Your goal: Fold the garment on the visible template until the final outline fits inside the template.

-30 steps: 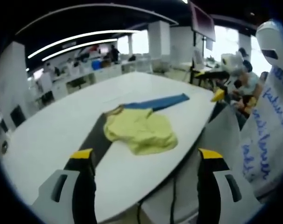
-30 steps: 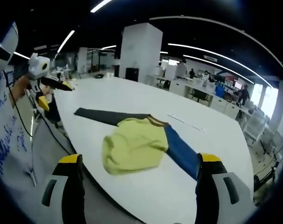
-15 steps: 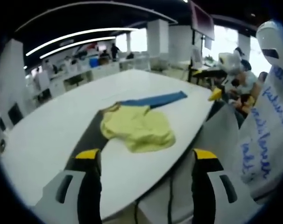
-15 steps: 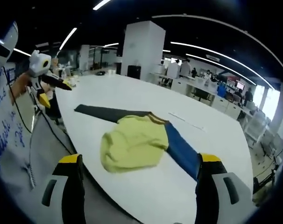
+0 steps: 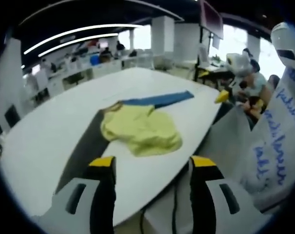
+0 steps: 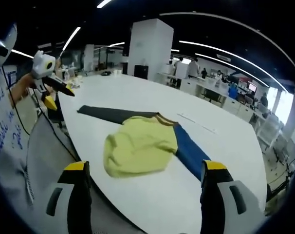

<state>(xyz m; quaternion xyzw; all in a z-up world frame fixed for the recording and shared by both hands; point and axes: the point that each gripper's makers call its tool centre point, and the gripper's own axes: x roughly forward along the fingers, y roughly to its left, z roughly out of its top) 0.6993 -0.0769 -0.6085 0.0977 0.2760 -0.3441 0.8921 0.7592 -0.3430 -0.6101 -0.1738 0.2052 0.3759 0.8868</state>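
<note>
Holding both my tongs released and clear of the cloth, left gripper [image 5: 150, 163] and right gripper [image 6: 145, 168], I judge folding not yet begun: the crumpled pale-yellow fabric garment [image 6: 138, 146] lies across a dark-and-blue strip template [image 6: 189, 152]. Next I must reach in and pinch a hem. The big white table [image 6: 138, 95] offers open room beyond, but its near edge is close.

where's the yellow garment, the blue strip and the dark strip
yellow garment [image 6: 140, 146], right gripper view, middle of the bunched cloth
blue strip [image 6: 190, 153], right gripper view, mid-length beside the garment
dark strip [image 6: 111, 114], right gripper view, mid-length of the bare part
</note>
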